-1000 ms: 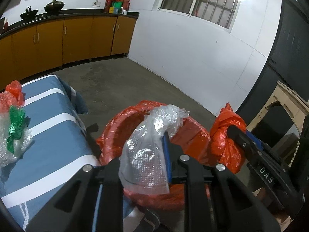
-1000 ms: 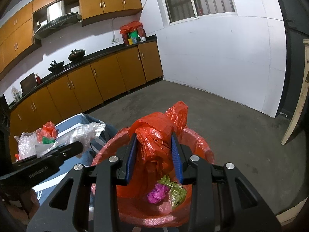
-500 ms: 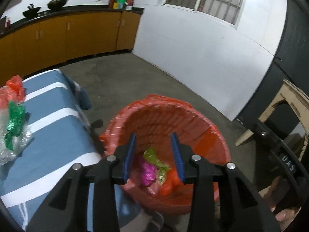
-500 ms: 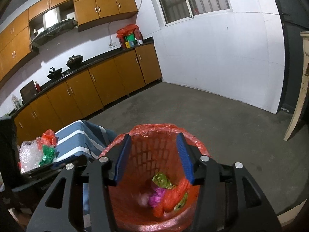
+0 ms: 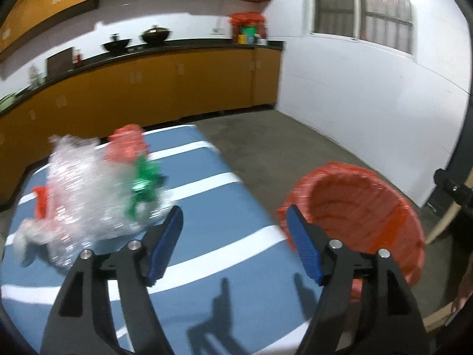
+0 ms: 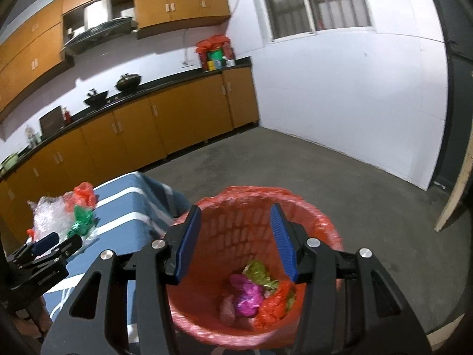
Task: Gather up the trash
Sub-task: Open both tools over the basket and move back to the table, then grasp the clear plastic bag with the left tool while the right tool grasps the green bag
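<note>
Since a second ago, both grippers have let go of their loads: the clear bubble-wrap piece and the red bag that they carried are out of the jaws. The left gripper (image 5: 233,233) has swung away from the red-lined basket (image 5: 393,207) toward the striped blue cloth (image 5: 224,236), and its jaws have just been opening, with nothing between them; they stand wide, over the cloth's near edge. The right gripper (image 6: 233,236) hovers above the basket (image 6: 322,222), its blue pads (image 6: 279,236) moderately apart and empty after opening a little.

Down inside the basket lie the collected scraps: a magenta wrapper (image 6: 246,294), a greenish-gold foil piece (image 6: 260,272) and a crumpled red bag (image 6: 275,304), bunched together at the bottom.

Farther left on the cloth the remaining trash sits in one heap: bubble wrap (image 5: 79,189), a green foil wrapper (image 5: 145,186) against its right side, and a red plastic bag (image 5: 127,145) just behind. The left-wrist view is blurred, so finer detail is lost.

Beyond are the bare concrete floor (image 6: 295,162), orange cabinets (image 6: 133,136) under a dark counter, and a white wall with a barred window (image 6: 316,3).
</note>
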A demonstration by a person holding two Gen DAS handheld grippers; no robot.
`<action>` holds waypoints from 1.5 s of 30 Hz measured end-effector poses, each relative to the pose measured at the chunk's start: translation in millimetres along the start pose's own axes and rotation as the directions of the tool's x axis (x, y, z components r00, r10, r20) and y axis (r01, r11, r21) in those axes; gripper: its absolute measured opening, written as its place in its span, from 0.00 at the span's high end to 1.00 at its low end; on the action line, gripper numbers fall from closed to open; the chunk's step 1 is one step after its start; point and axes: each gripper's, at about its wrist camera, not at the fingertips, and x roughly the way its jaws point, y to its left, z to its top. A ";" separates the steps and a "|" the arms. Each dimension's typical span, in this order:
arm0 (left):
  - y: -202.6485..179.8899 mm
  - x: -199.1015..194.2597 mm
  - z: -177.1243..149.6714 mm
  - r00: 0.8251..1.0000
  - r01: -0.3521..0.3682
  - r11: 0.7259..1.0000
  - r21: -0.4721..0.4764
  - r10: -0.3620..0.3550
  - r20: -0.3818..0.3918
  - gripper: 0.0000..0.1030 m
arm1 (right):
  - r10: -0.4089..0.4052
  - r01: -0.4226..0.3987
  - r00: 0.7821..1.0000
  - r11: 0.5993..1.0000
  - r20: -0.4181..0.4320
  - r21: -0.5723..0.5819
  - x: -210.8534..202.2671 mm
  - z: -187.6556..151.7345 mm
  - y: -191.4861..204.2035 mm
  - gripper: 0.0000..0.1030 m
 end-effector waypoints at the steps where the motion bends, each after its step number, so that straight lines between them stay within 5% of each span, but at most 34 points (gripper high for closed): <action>1: 7.9 -3.0 -2.3 1.000 -0.017 1.000 -0.013 0.017 0.000 0.28 | 0.016 -0.016 1.000 1.000 -0.004 -0.011 0.8 -0.4 7.4 0.52; 13: 125.8 -36.1 -34.0 0.973 -0.231 0.957 -0.174 0.231 -0.021 0.24 | 0.157 -0.164 0.985 0.979 -0.068 -0.124 9.8 -13.4 87.5 0.52; 23: 237.3 -50.2 -31.4 0.910 -0.405 0.866 -0.294 0.414 -0.033 0.24 | 0.246 -0.266 0.962 0.940 -0.115 -0.213 22.1 -27.9 158.5 0.52; 26: 263.7 -38.8 -29.9 0.907 -0.415 0.852 -0.319 0.414 -0.072 0.24 | 0.270 -0.293 0.955 0.928 -0.127 -0.232 27.7 -33.0 178.2 0.52; 33: 283.3 -9.0 -32.4 0.932 -0.363 0.865 -0.346 0.334 -0.142 0.32 | 0.299 -0.331 0.942 0.906 -0.155 -0.263 43.4 -40.7 215.5 0.52; 45: 296.1 15.5 -58.7 0.942 -0.313 0.875 -0.370 0.237 -0.237 0.56 | 0.308 -0.356 0.930 0.893 -0.202 -0.277 79.0 -42.7 248.0 0.52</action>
